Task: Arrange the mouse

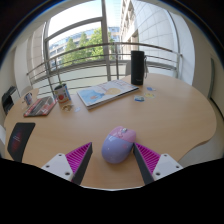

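A pale lavender computer mouse (118, 145) with a pinkish top lies on the round wooden table (175, 115). It sits between my fingertips and just ahead of them. My gripper (113, 156) is open. The left pink pad (79, 158) and the right pink pad (148, 157) stand on either side of the mouse with a gap at each side. The mouse rests on the table on its own.
Beyond the mouse stand a dark tumbler (137, 66), an open magazine (105, 93), a small cup (62, 94), papers (40, 105) and a small blue item (139, 98). A dark chair (20, 139) stands at the left. Windows and a railing lie behind.
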Demonstrator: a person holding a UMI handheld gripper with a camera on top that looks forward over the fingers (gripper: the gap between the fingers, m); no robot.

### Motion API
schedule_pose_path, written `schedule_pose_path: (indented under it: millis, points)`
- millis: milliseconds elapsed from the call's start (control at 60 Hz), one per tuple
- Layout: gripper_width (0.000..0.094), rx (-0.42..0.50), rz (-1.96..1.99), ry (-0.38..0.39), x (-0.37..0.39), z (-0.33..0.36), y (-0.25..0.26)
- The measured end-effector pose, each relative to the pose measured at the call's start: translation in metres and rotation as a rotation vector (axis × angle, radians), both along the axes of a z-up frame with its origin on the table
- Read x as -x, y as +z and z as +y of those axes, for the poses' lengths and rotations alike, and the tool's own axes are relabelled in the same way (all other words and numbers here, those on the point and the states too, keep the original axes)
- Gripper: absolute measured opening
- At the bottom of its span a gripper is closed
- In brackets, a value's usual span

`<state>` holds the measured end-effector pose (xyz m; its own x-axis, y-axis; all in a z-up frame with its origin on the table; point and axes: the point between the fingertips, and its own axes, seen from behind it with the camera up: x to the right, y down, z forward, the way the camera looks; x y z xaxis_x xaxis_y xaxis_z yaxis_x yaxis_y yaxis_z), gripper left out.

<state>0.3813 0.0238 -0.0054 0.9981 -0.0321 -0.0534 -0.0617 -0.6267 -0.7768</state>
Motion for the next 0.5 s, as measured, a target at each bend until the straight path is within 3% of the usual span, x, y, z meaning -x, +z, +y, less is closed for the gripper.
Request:
schedule_pose_path:
  millis: [150, 217, 283, 500]
  points:
    - [0.0813, -0.002, -0.012, -0.015, 0.003, 0.029, -0.003]
    - [0.0741, 0.001, -0.041, -0.03, -0.001, 0.039, -0.005]
    - [0.0585, 0.003, -0.079, -0.047, -0.007, 0.046, -0.006]
    - [0.047, -0.005, -0.122, -0.051, -0.006, 0.048, -0.004]
